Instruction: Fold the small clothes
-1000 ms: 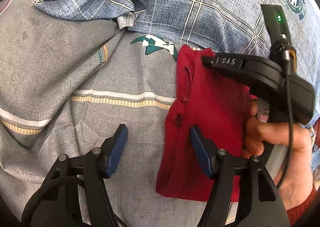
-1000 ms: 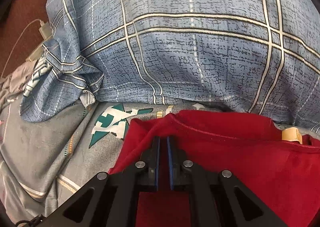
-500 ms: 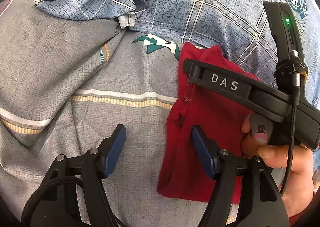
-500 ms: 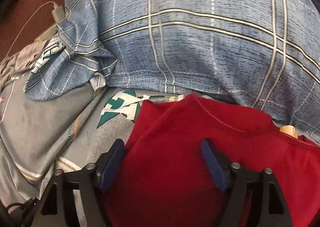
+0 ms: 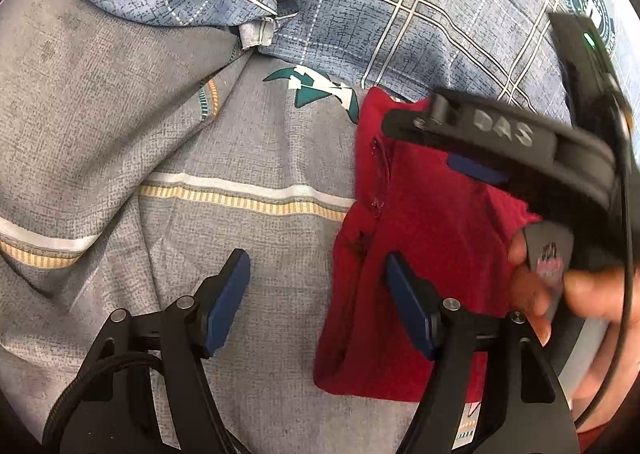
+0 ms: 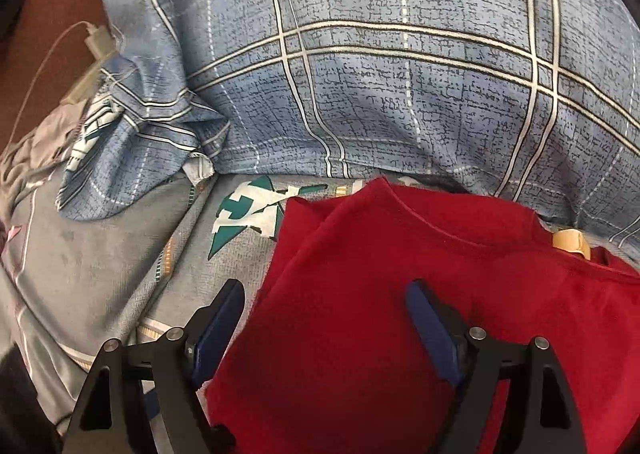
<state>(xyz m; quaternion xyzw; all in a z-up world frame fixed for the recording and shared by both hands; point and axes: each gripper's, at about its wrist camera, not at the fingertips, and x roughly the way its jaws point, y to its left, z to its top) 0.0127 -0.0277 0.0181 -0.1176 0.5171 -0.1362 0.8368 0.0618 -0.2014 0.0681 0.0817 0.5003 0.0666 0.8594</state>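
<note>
- Up close, a folded red garment (image 5: 424, 221) lies on a grey printed bedsheet (image 5: 120, 125), just in front of a blue plaid pillow (image 6: 400, 73).
- Left gripper (image 5: 318, 300) hangs wide over the garment's left edge; its jaws have just been opening, one pad above bare sheet, the other above red cloth, gripping nothing.
- Right gripper (image 6: 324, 328) also stands wide over the garment after its jaws have just been opening; the cloth lies beneath, unpinched.
- From the left wrist view, a hand (image 5: 568, 302) holding the right gripper covers the garment's right side, motion-blurred.
- Behind the garment, a small tan object (image 6: 570, 242) peeks out by the pillow, too hidden to identify.
- Left of the pillow, a white charger and cable (image 6: 94, 45) lie at the frame's edge.
</note>
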